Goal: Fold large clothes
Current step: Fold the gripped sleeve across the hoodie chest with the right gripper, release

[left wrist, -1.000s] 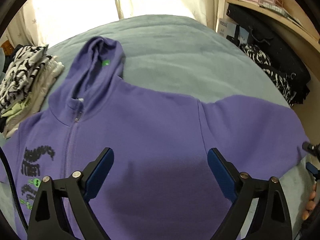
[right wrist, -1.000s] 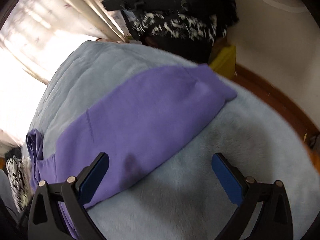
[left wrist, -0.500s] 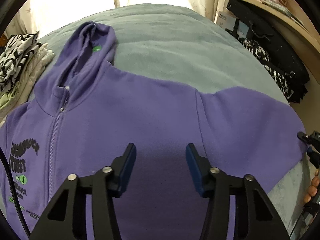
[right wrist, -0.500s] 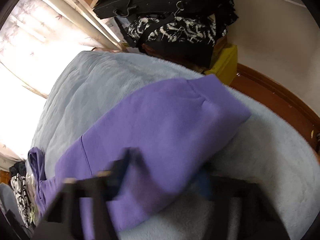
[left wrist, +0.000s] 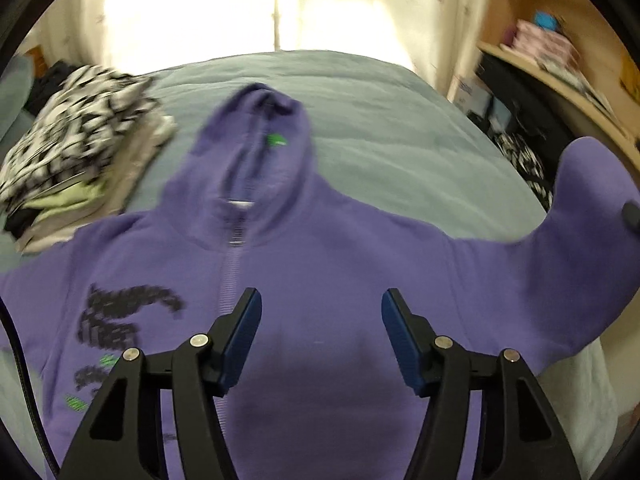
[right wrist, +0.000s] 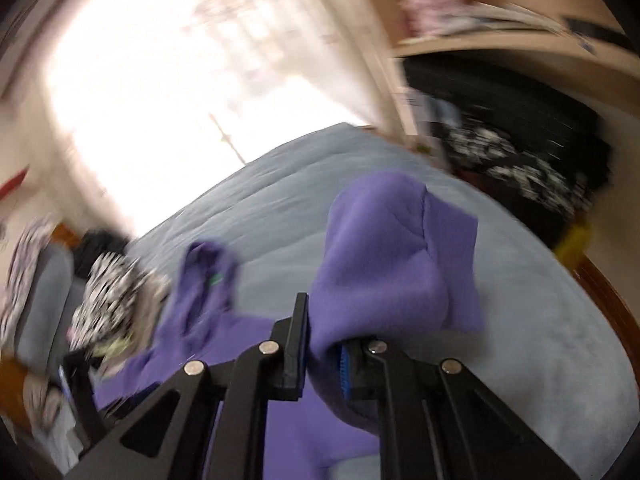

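While the purple zip-front fleece hoodie (left wrist: 320, 264) lies front up on the grey-blue bed cover (left wrist: 384, 120), its sleeve (right wrist: 392, 256) stands raised above the bed, pinched in the right gripper (right wrist: 324, 344), whose fingers have just been closing. The left gripper (left wrist: 322, 336) hangs over the hoodie's chest, fingers spread, just opened further, with nothing between them. A stack of folded clothes (left wrist: 76, 148) lies beside the hood.

You have a grey-blue bedcover (left wrist: 400, 128) under everything, a stack of folded patterned clothes (left wrist: 76, 152) at its left edge, bright curtains (left wrist: 240, 4) behind, and a wooden shelf (left wrist: 560, 76) above dark clothes (left wrist: 520, 120) to the right.
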`<state>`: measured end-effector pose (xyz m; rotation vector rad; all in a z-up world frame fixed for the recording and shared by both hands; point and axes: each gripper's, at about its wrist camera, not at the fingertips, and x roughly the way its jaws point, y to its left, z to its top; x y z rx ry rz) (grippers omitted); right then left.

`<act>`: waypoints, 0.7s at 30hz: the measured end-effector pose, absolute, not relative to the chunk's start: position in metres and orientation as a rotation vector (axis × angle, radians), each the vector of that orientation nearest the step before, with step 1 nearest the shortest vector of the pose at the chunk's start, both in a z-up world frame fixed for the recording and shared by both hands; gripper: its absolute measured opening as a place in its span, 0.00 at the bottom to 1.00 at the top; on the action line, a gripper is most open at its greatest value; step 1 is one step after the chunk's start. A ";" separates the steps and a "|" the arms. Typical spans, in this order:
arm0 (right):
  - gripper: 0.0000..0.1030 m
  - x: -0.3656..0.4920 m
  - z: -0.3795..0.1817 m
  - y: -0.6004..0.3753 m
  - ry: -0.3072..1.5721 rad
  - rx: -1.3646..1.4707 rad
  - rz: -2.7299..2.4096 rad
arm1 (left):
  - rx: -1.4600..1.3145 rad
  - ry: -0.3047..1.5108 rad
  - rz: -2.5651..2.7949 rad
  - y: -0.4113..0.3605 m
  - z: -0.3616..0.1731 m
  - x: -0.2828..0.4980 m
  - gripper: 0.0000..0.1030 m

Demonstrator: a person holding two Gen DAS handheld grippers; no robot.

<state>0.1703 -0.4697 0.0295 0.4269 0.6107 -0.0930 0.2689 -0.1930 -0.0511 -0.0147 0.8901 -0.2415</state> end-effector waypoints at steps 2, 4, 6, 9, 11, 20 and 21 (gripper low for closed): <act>0.12 0.182 0.026 -0.432 0.643 0.377 -0.034 | -0.040 0.895 -0.212 -0.170 -0.049 0.269 0.59; 0.12 0.192 0.013 -0.403 0.690 0.337 0.003 | -0.043 0.917 -0.190 -0.149 -0.052 0.268 0.59; 0.12 0.202 -0.011 -0.376 0.763 0.316 0.043 | -0.014 0.928 -0.159 -0.135 -0.058 0.267 0.59; 0.13 0.211 -0.054 -0.340 0.874 0.274 0.094 | -0.016 0.936 -0.139 -0.113 -0.068 0.261 0.59; 0.15 0.208 -0.084 -0.315 0.955 0.241 0.115 | -0.015 0.952 -0.136 -0.102 -0.078 0.256 0.59; 0.47 0.180 -0.126 -0.296 1.033 0.316 0.160 | -0.055 1.000 -0.267 -0.100 -0.094 0.231 0.59; 0.47 0.177 -0.125 -0.296 1.031 0.329 0.162 | -0.065 1.002 -0.291 -0.102 -0.094 0.229 0.59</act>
